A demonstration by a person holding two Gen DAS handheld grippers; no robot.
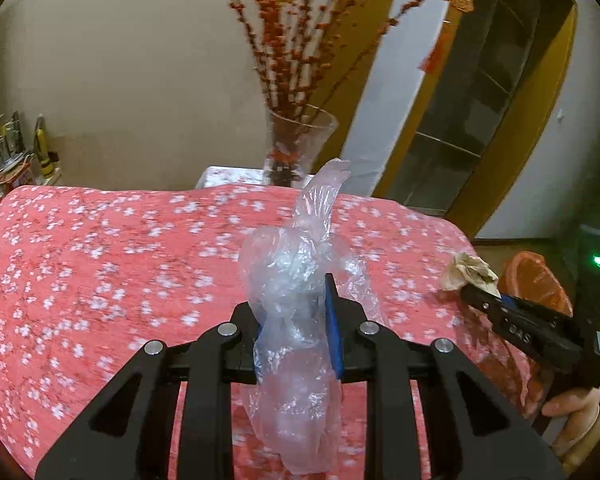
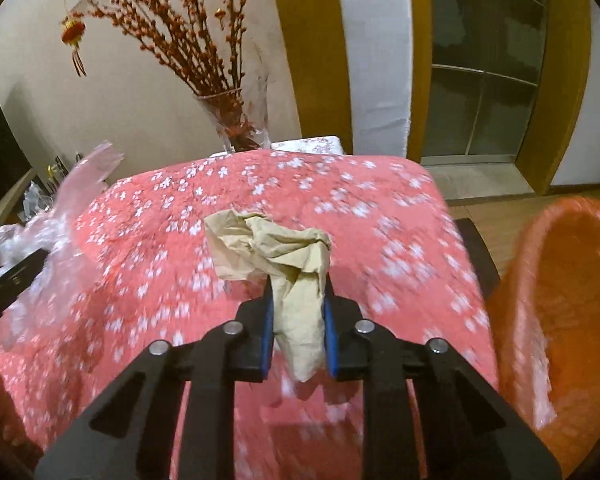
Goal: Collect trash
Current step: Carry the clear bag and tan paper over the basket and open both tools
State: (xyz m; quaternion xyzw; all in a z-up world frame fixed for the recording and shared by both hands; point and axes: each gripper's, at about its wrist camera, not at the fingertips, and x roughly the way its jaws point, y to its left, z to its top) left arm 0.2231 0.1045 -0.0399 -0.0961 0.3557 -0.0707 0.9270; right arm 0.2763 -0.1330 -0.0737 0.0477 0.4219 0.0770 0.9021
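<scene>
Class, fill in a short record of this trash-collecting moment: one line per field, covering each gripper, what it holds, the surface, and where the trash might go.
left gripper: shut on clear plastic bag
right gripper: shut on crumpled brown paper
surface: table under a pink floral cloth
likely bin: orange basket, off the table's right edge
background: glass vase of red branches behind the table

glossy plastic bag (image 1: 296, 280), matt crumpled paper (image 2: 276, 248)
</scene>
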